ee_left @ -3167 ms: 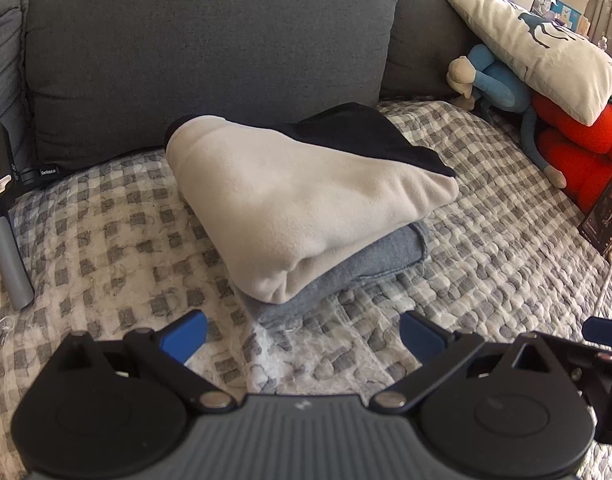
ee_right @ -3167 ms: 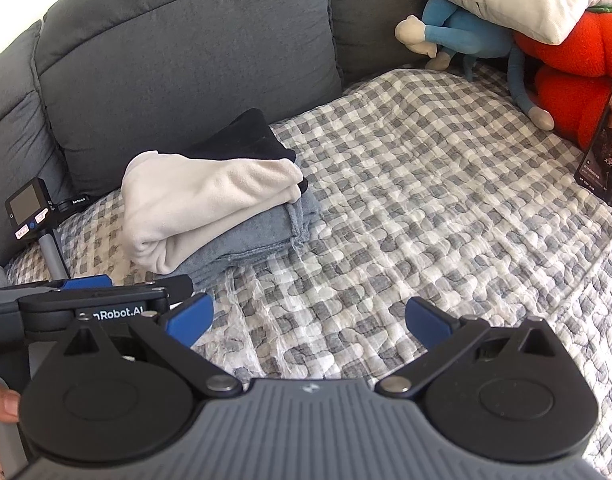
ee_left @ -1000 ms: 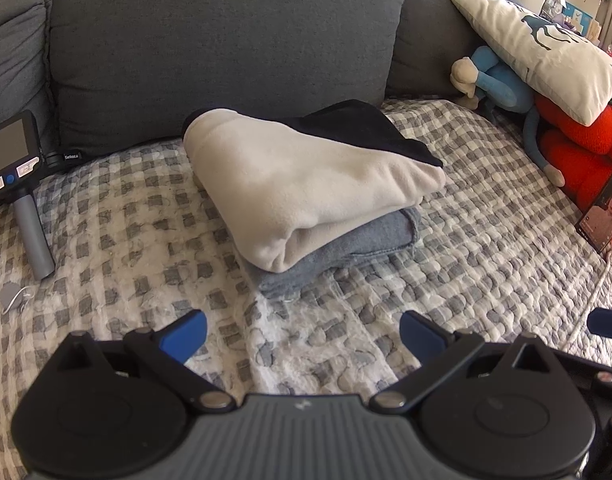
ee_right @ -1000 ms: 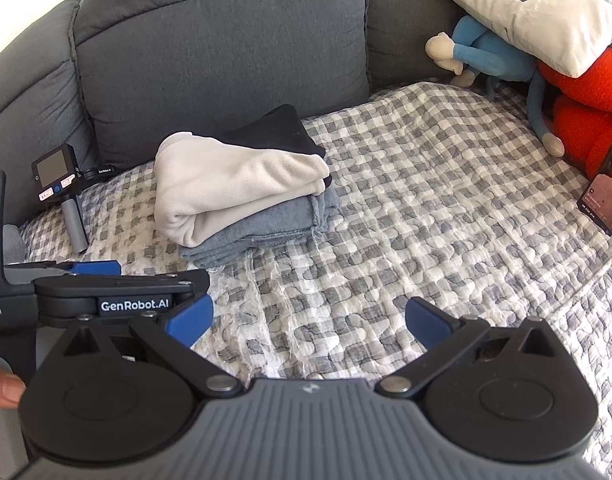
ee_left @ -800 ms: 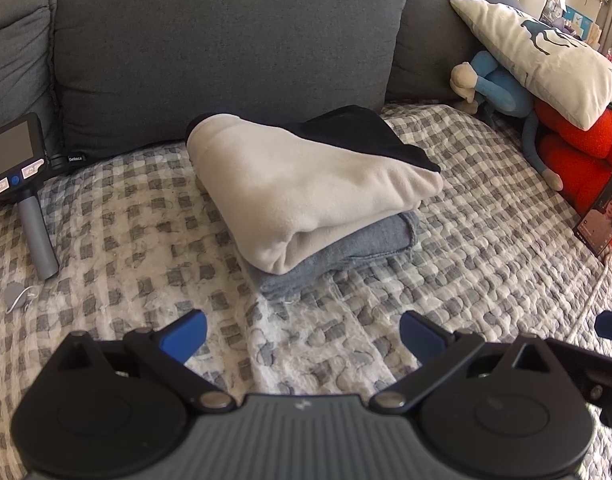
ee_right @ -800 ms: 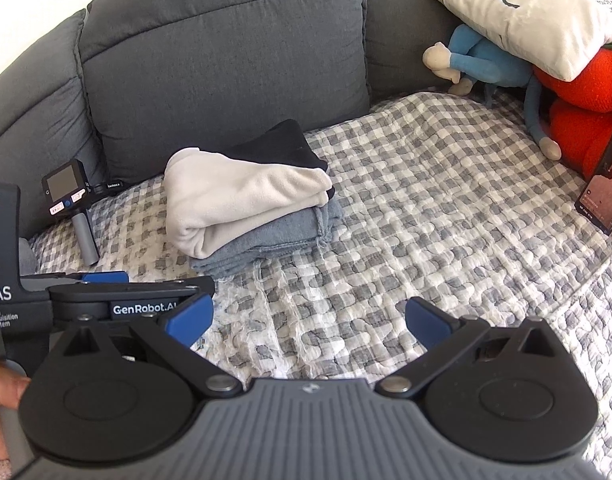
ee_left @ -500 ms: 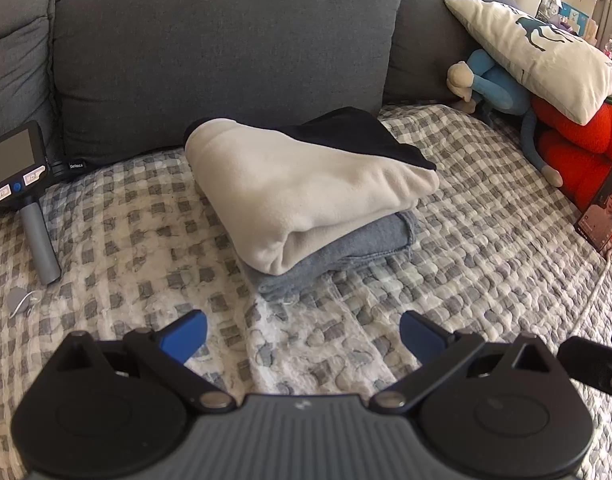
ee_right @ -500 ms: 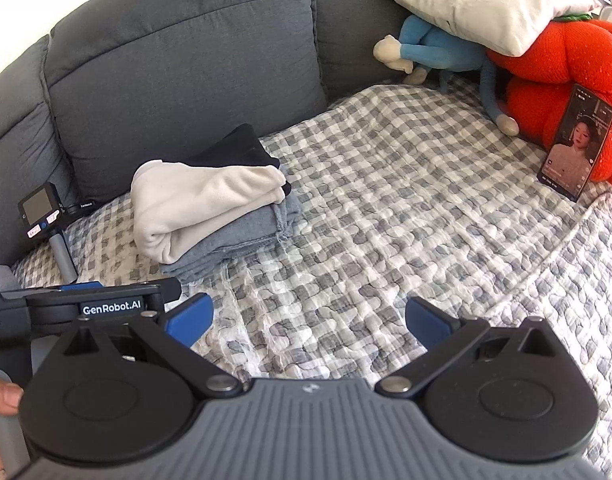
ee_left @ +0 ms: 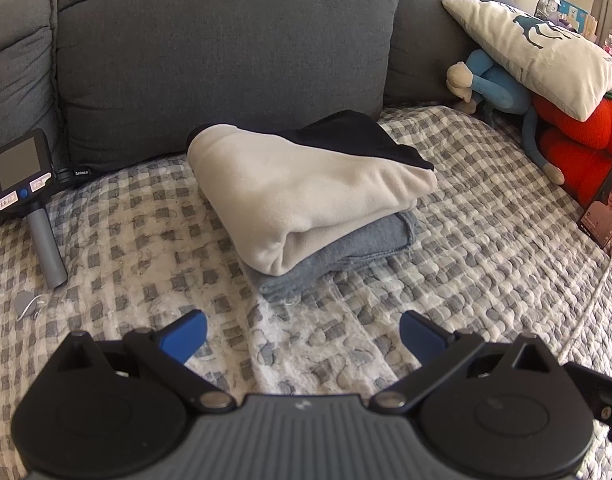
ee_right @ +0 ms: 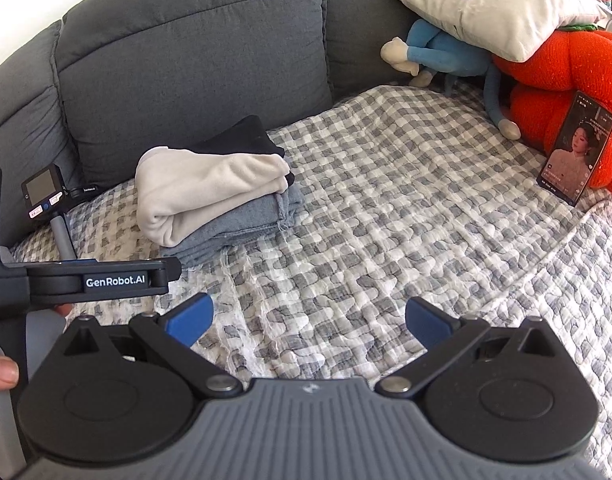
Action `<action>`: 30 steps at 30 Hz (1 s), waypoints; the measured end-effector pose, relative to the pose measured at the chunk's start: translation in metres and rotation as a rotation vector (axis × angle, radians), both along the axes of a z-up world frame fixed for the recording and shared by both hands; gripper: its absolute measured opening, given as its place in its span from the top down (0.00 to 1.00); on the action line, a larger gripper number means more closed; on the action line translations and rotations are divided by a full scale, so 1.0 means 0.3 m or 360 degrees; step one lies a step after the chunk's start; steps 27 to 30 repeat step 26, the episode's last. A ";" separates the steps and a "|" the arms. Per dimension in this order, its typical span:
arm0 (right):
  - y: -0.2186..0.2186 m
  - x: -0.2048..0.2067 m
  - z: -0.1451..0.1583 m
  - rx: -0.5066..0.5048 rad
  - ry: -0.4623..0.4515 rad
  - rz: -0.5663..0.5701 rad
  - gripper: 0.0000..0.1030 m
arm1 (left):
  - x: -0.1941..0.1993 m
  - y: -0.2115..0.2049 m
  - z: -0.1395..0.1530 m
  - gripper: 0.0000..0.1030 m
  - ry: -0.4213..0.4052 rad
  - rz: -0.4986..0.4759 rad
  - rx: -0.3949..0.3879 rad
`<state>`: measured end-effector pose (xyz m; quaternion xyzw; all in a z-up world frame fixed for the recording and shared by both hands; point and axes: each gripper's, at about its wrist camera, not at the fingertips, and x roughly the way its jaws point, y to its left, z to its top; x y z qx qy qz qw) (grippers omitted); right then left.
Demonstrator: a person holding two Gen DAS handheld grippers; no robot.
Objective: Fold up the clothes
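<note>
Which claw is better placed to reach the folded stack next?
Left, probably. The left claw faces the folded stack head-on and nearer; the right claw sees it off to its left. Both are open.

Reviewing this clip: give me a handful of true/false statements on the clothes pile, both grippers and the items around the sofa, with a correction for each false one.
1. The cream garment lies on top of the grey-blue garment. True.
2. The left gripper is shut on a garment. False: it is open, holding nothing, short of the pile.
3. The right gripper is open and empty. True.
4. The phone lies flat on the checked cover. False: it stands propped against the red plush.
5. The white pillow rests on top of the blue plush toy. True.
6. The handheld screen device sits on the clothes pile. False: it rests on the cover beside the pile, to its left in the left wrist view.
</note>
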<state>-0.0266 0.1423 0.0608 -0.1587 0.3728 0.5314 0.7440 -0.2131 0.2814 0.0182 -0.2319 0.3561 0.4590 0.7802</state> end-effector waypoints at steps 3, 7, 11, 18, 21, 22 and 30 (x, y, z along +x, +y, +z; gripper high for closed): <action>-0.007 -0.002 0.002 0.0000 -0.0012 -0.0007 0.00 | 0.002 -0.004 -0.002 0.00 -0.0001 -0.0005 -0.0001; -0.012 -0.003 0.001 -0.0007 -0.0019 -0.0012 0.00 | 0.006 -0.010 -0.003 0.00 0.0000 -0.0016 -0.0002; -0.014 -0.002 0.000 -0.0006 -0.0018 -0.0009 0.00 | 0.006 -0.013 -0.002 0.00 -0.0001 -0.0016 0.0002; -0.013 -0.001 -0.003 -0.0016 -0.0014 -0.0005 0.00 | 0.006 -0.012 -0.005 0.00 0.0003 -0.0016 -0.0002; -0.012 -0.001 -0.003 -0.0018 -0.0012 -0.0007 0.00 | 0.007 -0.014 -0.006 0.00 0.0005 -0.0020 -0.0003; -0.011 -0.001 -0.003 -0.0019 -0.0012 -0.0006 0.00 | 0.008 -0.014 -0.007 0.00 0.0006 -0.0021 -0.0003; -0.011 0.000 -0.002 -0.0020 -0.0011 -0.0006 0.00 | 0.015 -0.019 -0.011 0.00 0.0007 -0.0036 -0.0002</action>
